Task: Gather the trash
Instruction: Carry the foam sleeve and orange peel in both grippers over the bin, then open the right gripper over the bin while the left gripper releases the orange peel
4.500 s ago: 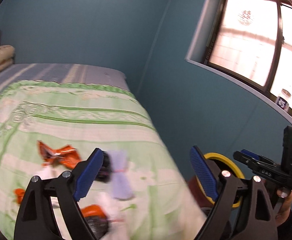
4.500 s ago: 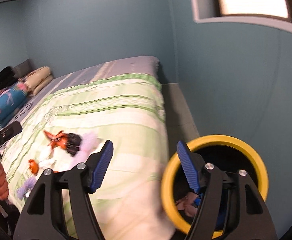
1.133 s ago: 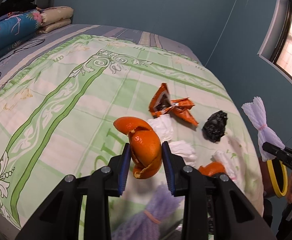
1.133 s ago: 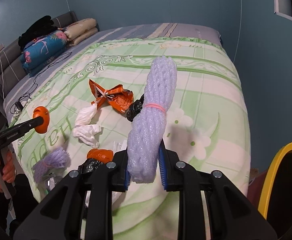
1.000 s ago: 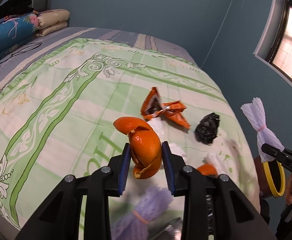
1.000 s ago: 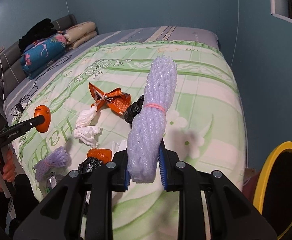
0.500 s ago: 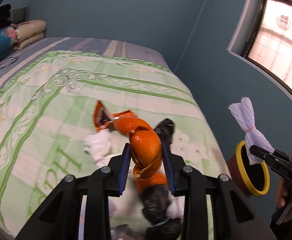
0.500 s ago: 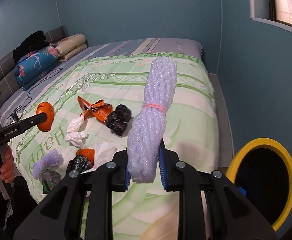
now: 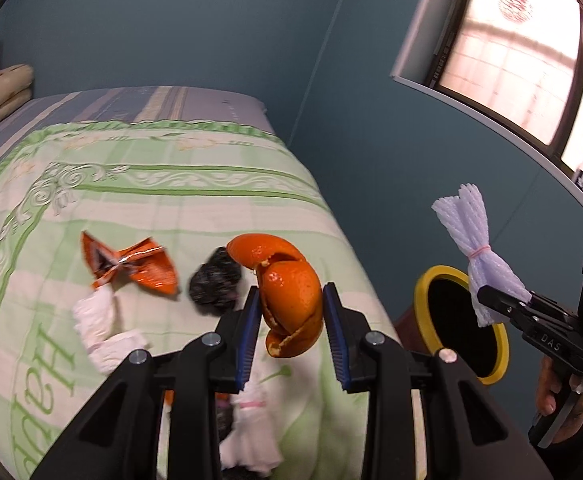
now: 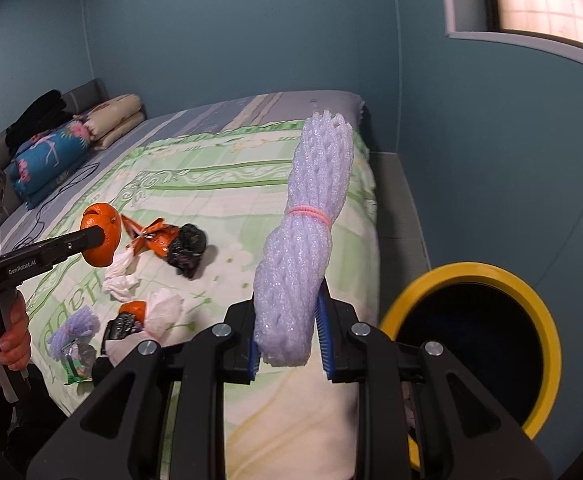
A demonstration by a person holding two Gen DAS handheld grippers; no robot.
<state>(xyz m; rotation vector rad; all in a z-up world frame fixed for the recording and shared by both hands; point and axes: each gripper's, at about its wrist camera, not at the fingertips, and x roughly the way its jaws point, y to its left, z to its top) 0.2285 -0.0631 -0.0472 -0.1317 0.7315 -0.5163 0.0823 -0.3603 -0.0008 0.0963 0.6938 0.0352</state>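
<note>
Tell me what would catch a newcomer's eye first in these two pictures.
Probably the bright orange peel pinched in the left gripper above the green bedspread, and the tall lilac foam net bundle held upright in the right gripper. Next, the yellow-rimmed bin beside the bed, and litter scattered on the cover.

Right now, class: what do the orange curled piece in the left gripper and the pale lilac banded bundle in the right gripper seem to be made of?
Orange curled piece: likely citrus peel; glossy, dimpled skin, torn edges.
Pale lilac banded bundle: probably foam fruit netting; soft, matte mesh texture, cinched by a pink rubber band.
</note>
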